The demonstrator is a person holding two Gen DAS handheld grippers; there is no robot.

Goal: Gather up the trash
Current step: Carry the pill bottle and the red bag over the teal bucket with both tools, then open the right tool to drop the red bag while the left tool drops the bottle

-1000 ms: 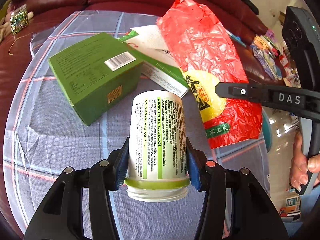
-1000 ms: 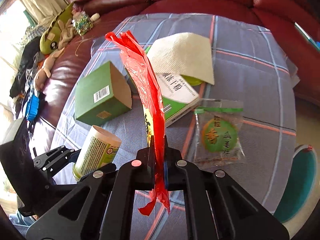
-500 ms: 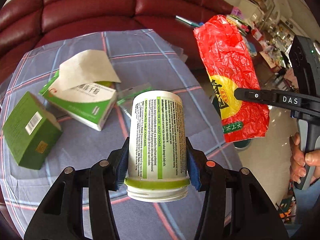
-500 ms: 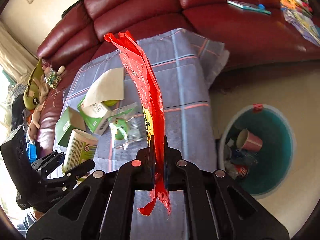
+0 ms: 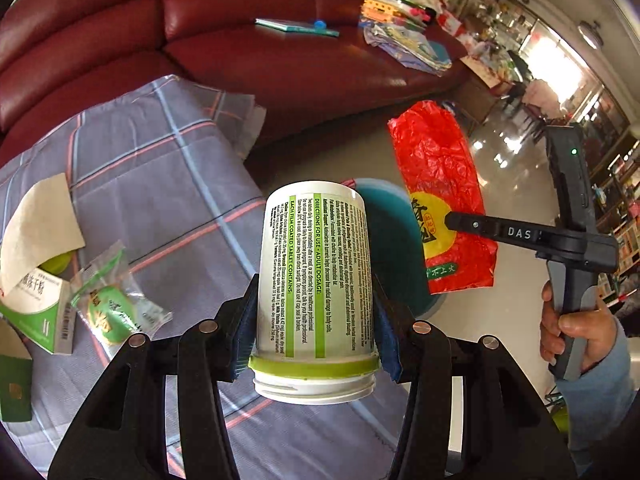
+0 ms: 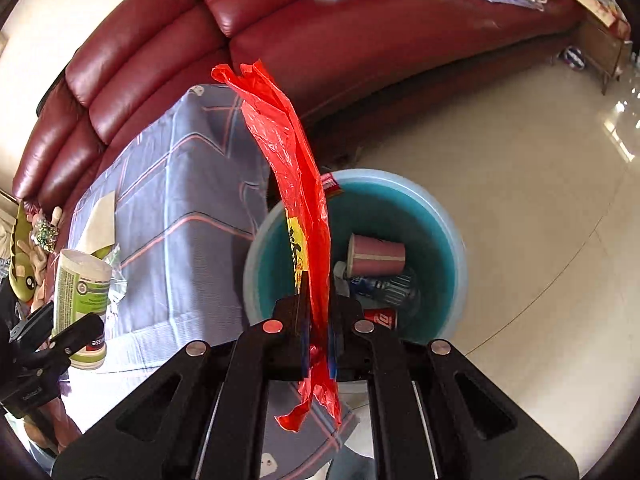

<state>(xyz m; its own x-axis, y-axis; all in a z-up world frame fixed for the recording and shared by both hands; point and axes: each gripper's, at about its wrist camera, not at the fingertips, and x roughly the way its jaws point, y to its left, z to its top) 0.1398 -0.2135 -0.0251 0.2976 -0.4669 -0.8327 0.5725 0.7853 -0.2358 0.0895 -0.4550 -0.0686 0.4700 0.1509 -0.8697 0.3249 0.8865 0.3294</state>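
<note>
The right tongs [image 6: 316,328], clamped on the lower end of a red plastic wrapper [image 6: 296,184], hold it directly over the open teal bin [image 6: 448,220], which stands on the floor just beside the surface [image 6: 176,208]; the wrapper's long axis runs forward along the fingers. The left tongs [image 5: 316,332], clamped across a white-and-green supplement bottle [image 5: 316,280], neck toward the camera, sit over the surface's edge, with the bin ahead and to the right. The right hand [image 5: 572,332] is judged nearer the bin, so the wrapper likely drops in before the bottle.

Both wrist views look steeply down, sharing the teal bin [image 6: 448,224] and the checked cloth [image 5: 168,168].
</note>
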